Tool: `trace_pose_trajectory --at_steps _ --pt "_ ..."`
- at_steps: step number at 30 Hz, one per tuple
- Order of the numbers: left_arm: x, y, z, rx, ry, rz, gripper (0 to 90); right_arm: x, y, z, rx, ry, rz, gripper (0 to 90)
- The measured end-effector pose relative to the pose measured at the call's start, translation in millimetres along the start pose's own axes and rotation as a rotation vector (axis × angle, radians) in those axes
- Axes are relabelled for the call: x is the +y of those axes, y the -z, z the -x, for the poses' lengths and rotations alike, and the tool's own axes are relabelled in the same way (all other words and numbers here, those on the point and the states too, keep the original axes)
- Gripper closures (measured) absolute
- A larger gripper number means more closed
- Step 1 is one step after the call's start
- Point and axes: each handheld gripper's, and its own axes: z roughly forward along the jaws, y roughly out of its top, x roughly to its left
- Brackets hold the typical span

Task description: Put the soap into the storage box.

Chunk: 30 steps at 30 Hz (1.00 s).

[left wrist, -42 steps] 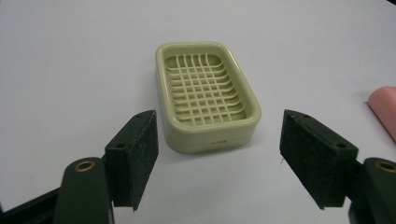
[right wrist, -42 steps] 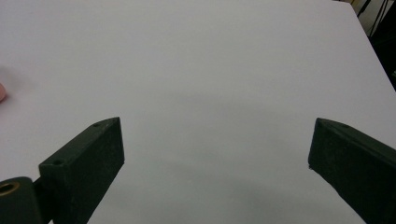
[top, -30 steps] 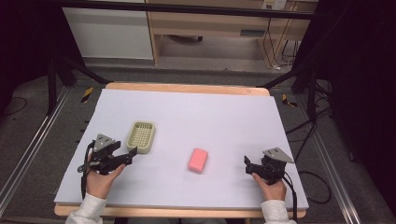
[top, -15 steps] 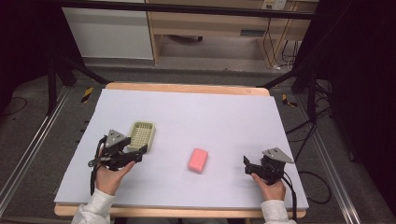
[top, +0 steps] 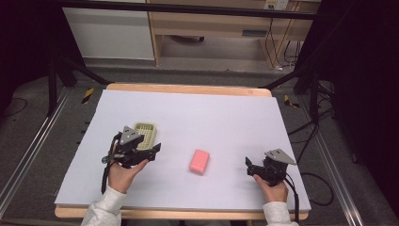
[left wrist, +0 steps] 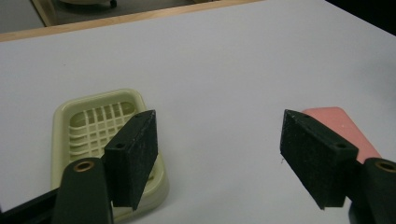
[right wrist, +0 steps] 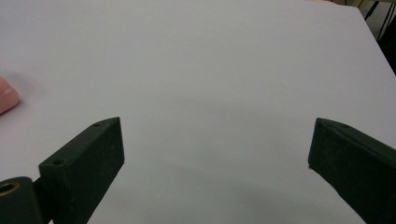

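Observation:
A pink soap bar (top: 199, 161) lies flat near the middle of the white table (top: 211, 113). A pale yellow-green slatted soap dish (top: 146, 133) sits to its left. My left gripper (top: 153, 149) hovers open just in front of the dish, between dish and soap. In the left gripper view the dish (left wrist: 93, 128) lies behind the left jaw and the soap (left wrist: 345, 128) behind the right jaw, with bare table between them. My right gripper (top: 250, 168) stands open at the front right, nothing between its jaws. The soap's end (right wrist: 7, 98) shows at the left edge of the right gripper view.
The table's wooden edge (top: 188, 88) runs along the far side. Dark stand legs (top: 70, 70) and cables (top: 306, 136) flank the table on the floor. A cabinet (top: 110, 30) and wooden shelving (top: 221, 28) stand beyond.
My left gripper has moved right and a little forward, from the table's left side to just in front of the dish. The right gripper, soap and dish have stayed put.

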Motion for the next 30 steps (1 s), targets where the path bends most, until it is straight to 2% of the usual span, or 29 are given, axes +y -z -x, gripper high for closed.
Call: trace_pose_trajectory --at_steps 19,30 --pt "9.6 -19.0 24.6 -0.049 -0.021 -0.017 25.7 -0.4 -0.3 0.3 0.002 -0.004 -0.002 4.0" --pt "16.0 -28.0 41.3 -0.062 -0.061 -0.036 25.2 -0.2 0.2 0.8 0.004 -0.008 -0.002 4.1"
